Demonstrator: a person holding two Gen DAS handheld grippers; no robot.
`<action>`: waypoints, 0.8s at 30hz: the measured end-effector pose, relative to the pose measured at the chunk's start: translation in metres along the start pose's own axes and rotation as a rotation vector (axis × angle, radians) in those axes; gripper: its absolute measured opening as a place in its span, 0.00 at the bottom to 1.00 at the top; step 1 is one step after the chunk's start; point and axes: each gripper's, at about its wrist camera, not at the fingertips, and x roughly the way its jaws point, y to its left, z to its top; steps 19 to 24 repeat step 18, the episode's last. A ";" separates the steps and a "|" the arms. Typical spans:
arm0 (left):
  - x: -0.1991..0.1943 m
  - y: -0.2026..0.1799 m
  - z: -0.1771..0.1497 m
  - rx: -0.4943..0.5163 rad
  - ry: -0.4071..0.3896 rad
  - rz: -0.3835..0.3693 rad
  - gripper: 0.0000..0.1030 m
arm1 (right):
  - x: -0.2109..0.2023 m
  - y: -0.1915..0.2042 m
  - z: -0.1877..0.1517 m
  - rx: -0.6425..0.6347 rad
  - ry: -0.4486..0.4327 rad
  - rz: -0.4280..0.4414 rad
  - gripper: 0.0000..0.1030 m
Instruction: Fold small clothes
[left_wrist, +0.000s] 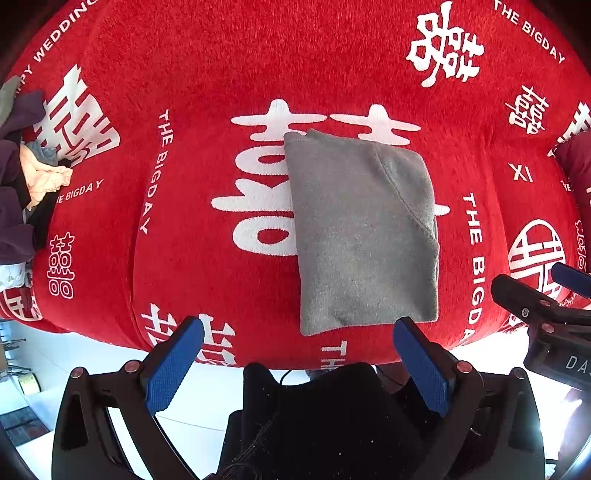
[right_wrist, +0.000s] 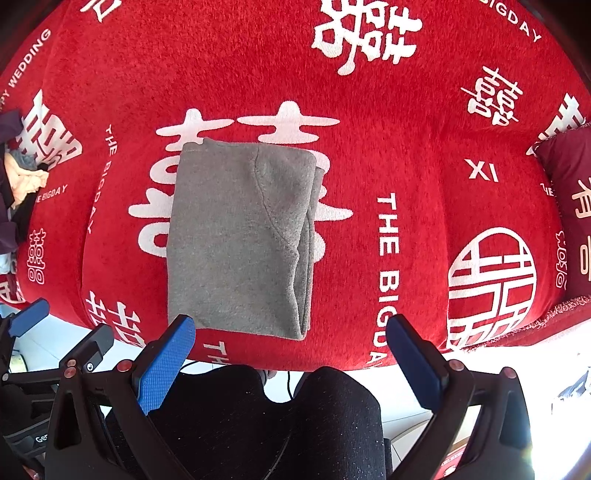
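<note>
Knees (right_wrist: 266, 417): dark trousers, nearest, under both cams.
L tool (left_wrist: 299, 354): jaws wide apart, nothing held.
R tool (right_wrist: 291, 350): same, empty.
Grey garment (left_wrist: 364, 232): folded, flat on red sofa cover (left_wrist: 207, 55), near front edge.
Risk: pinching top layer only may undo fold; drag may slide it off edge.
Unfolded pile (left_wrist: 26, 173): far left.

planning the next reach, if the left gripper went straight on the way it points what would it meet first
Most likely the near edge of the folded grey garment, lying on the red cover. The left gripper is open and empty; depth is hard to judge.
</note>
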 end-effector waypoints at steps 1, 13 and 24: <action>0.000 0.000 0.000 0.001 -0.002 0.001 1.00 | 0.000 0.000 -0.001 0.001 0.000 0.000 1.00; 0.001 0.001 -0.001 -0.002 -0.008 0.001 1.00 | 0.000 0.001 -0.002 0.001 -0.002 0.000 1.00; -0.003 0.002 -0.003 -0.003 -0.040 0.002 1.00 | -0.001 0.005 -0.001 0.002 -0.004 0.004 1.00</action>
